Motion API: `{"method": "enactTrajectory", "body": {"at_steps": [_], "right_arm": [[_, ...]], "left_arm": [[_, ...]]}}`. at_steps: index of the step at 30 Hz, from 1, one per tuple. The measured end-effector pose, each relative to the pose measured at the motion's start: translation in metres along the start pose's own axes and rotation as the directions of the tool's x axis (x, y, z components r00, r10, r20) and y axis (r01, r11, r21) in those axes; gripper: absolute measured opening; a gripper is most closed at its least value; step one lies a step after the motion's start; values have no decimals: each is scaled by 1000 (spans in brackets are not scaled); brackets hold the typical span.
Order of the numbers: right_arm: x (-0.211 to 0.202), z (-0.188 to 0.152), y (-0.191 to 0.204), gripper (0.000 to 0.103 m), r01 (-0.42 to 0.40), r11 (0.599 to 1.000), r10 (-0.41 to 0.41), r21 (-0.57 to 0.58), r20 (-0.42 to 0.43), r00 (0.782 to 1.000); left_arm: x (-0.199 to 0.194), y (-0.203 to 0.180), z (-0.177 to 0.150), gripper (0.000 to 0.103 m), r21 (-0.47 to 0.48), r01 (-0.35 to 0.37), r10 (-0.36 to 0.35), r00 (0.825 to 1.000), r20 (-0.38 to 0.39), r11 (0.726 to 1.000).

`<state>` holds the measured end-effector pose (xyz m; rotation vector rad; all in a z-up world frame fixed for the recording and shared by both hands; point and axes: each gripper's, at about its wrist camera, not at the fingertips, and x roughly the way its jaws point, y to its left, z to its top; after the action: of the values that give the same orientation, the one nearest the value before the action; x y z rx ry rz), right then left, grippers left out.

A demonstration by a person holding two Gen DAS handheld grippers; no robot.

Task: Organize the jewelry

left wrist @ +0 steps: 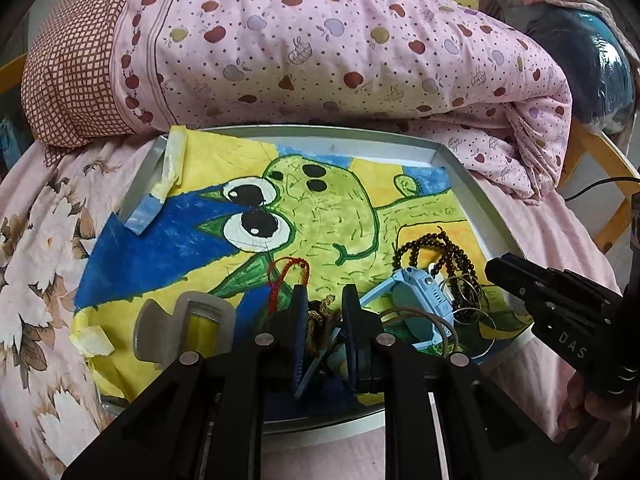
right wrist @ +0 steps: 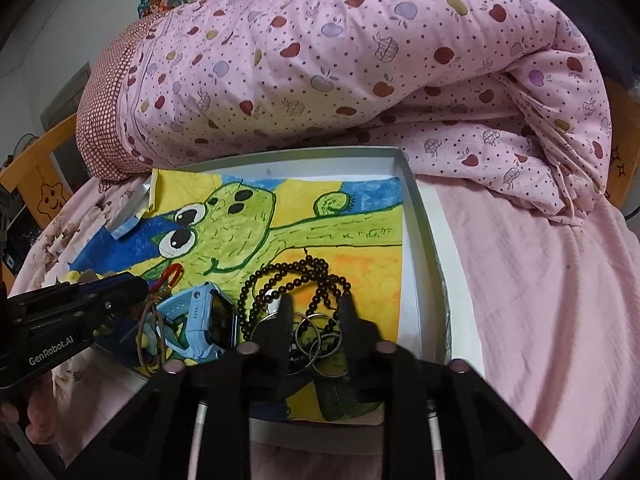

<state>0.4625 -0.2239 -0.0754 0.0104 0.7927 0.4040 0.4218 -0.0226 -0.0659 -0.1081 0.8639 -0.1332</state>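
A shallow white tray (left wrist: pixel 460 168) lined with a painted frog picture lies on the bed and holds the jewelry heap at its near end. My left gripper (left wrist: pixel 324 300) hangs over a gold-brown chain trinket (left wrist: pixel 318 314); its jaws stand apart and the trinket lies loose in the gap. A red cord loop (left wrist: pixel 280 280) lies just beyond the left finger. My right gripper (right wrist: pixel 317 306) is open above several thin metal rings (right wrist: pixel 316 336), with a dark bead string (right wrist: pixel 296 280) right beyond its tips. A blue watch (right wrist: pixel 200 320) lies between the two grippers.
A small clear case (left wrist: pixel 200 320) with its lid open sits at the tray's near left. A rolled pink apple-print quilt (left wrist: pixel 320 48) blocks the far side of the tray. Pink bedsheet (right wrist: pixel 540 280) spreads to the right. Torn tape (left wrist: pixel 172 160) curls at the picture's far left corner.
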Motion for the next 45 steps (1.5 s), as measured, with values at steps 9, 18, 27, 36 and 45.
{"method": "enactTrajectory", "body": {"at_steps": [9,18,27,36,45], "right_arm": [[-14,6,-2,46,16,1000,-17,14,33,999],[-55,6,-2,81,10,999,-16,52,118,993],[-118,-1,9,103,20,997,-37,78,232,972],[-188,-39,34,103,12,999,-25,42,313,949],[-239,-88,46,103,-4,999,-13,53,320,947]], "left_arm": [[-13,3,4,49,-23,-9,10,999,34,1000],[-59,4,3,77,-47,-19,26,988,154,999],[-116,0,-6,98,-51,-39,51,966,253,998],[-191,-13,-48,101,-29,-33,41,937,347,999],[-241,-21,-101,101,-21,-31,36,928,372,999]]}}
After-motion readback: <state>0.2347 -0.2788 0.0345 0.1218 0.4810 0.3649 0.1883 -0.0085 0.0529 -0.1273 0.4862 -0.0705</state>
